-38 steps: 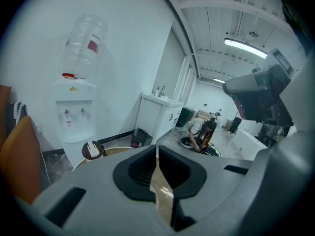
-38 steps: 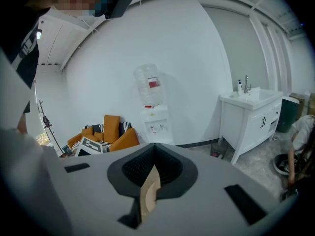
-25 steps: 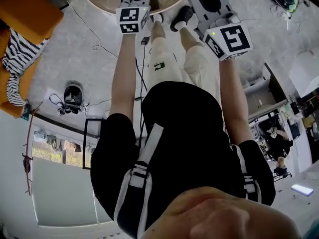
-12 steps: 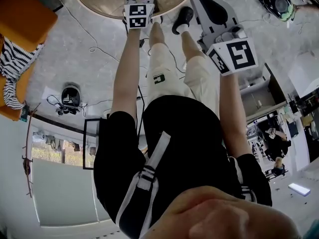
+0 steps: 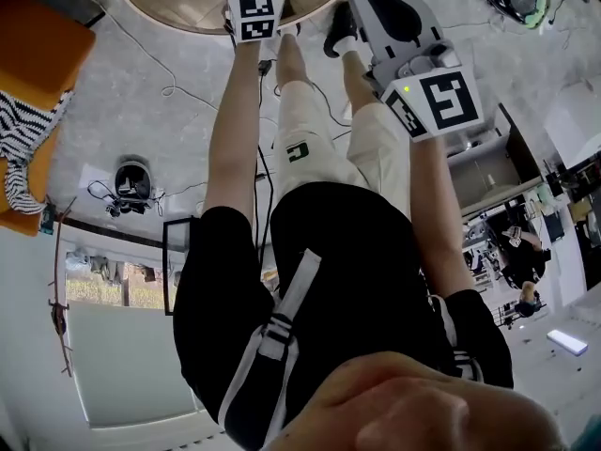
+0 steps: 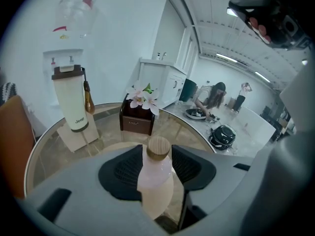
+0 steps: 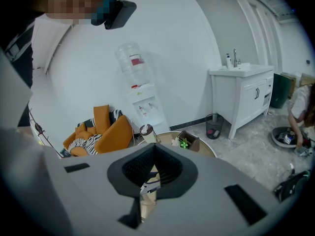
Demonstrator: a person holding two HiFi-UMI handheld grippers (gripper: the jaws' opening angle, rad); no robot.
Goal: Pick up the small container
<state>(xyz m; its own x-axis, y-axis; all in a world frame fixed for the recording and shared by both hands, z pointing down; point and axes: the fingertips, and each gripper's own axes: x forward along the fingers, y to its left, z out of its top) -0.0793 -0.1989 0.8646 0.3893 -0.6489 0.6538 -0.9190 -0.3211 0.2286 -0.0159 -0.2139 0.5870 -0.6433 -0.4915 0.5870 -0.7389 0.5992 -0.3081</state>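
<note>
- Far left on the round table (image 6: 47,154) the cream Jeep tumbler (image 6: 73,102) stood on its pale block (image 6: 78,135). It was well apart from my target, so no bother.
- Behind centre sat the dark flower box (image 6: 138,119), past the target and apart from it. I judged it the one thing I could bump if I pushed further forward.
- The small container (image 6: 156,173) was a pale pink bottle with a wooden cap, upright, right between the jaws of my left gripper (image 6: 157,156). Its base was hidden by the gripper body, so I took it as standing on the table.
- The left jaws were wide and closing with the bottle between them. The ribbed pads (image 6: 120,173) were not pressing yet, and a sliver of gap showed on the right side.
- To do the step well, I judged I should:
  - hold the gripper level and stop moving forward;
  - let both pads meet the bottle together, below the cap and on the shoulder rather than the cap itself;
  - keep the squeeze steady, since the smooth round body could roll or tip if one pad landed first;
  - lift straight up only once it was firm.
- My right gripper (image 7: 153,154) had its jaws pressed together with nothing in them, clear of the bottle. I judged it best kept out of the way.
</note>
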